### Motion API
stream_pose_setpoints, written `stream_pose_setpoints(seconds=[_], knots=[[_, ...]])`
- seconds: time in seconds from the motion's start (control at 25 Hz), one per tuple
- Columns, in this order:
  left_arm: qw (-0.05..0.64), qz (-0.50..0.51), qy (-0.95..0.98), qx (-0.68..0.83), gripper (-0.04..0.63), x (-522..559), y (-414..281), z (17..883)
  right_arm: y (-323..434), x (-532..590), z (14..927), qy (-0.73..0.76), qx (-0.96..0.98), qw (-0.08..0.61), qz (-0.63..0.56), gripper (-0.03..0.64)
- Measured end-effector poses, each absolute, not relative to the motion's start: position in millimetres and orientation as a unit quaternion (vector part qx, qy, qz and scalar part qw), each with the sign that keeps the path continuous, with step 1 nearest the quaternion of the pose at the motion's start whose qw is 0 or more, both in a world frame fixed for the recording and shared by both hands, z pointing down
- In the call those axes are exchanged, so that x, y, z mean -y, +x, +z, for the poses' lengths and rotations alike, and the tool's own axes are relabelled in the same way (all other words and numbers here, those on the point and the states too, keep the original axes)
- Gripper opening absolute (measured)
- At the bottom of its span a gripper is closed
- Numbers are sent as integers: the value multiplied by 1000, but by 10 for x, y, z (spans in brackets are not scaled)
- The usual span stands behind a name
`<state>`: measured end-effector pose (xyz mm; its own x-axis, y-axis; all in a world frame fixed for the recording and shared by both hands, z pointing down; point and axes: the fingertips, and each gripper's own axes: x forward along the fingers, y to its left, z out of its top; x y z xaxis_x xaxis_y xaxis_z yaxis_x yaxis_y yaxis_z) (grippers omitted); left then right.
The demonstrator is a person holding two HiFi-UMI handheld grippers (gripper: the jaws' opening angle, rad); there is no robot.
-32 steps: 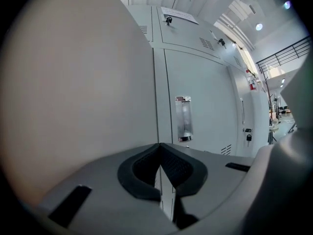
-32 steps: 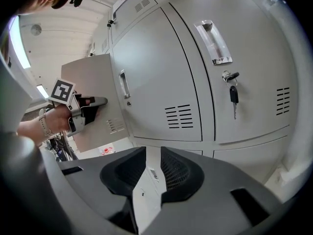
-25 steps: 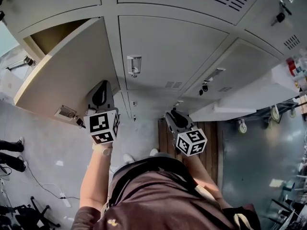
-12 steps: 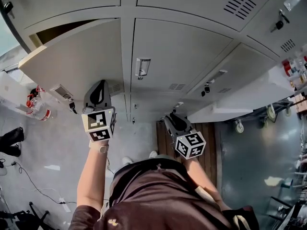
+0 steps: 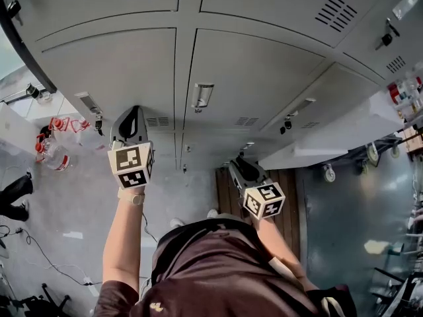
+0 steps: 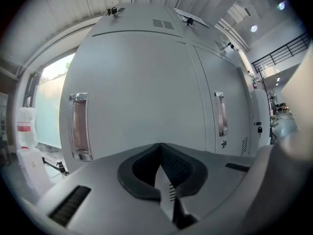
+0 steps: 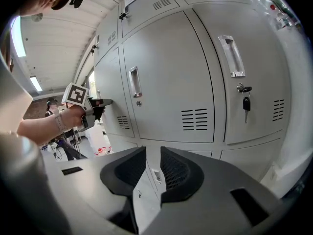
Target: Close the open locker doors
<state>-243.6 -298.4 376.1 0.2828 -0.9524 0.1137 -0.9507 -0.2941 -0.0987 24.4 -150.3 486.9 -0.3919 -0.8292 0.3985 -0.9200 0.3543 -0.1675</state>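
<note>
Seen from above, a person faces a bank of grey lockers [image 5: 192, 18]. The left gripper [image 5: 131, 114], at nine o'clock, has its jaws clenched together on nothing. Its tip is at the left door [image 5: 106, 71], though actual contact cannot be told. That door lies flush with its frame at ten o'clock. The right gripper [image 5: 239, 165], just off centre toward four o'clock, holds its jaws slightly apart and empty, clear of the lockers. An open door [image 5: 330, 140] stands swung out at three o'clock, right of the middle door [image 5: 258, 78] with its metal handle [image 5: 201, 96].
</note>
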Motion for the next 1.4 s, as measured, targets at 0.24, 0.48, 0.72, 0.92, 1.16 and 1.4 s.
stream_pose_setpoints(seconds=[0.24,0.48,0.72,0.92,1.16,1.4], knots=[[20,-63,-805,-589,18,3037,-2437,3758,237,1522,4881,542,810,122,185,117],[24,-64,-806,-588,18,3040,-2433,3756,238,1548,4889,542,810,119,189,117],[22,-80,-802,-592,18,3026,-2431,3765,207,1563,4864,533,817,117,186,115],[24,-80,-802,-592,17,2919,-2376,3746,181,1563,4780,521,827,112,180,110],[22,-90,-813,-575,17,2535,-2246,3738,-9,1544,4453,485,857,96,145,93],[24,-91,-808,-581,17,2089,-2216,3716,-309,1509,4034,438,889,59,117,64]])
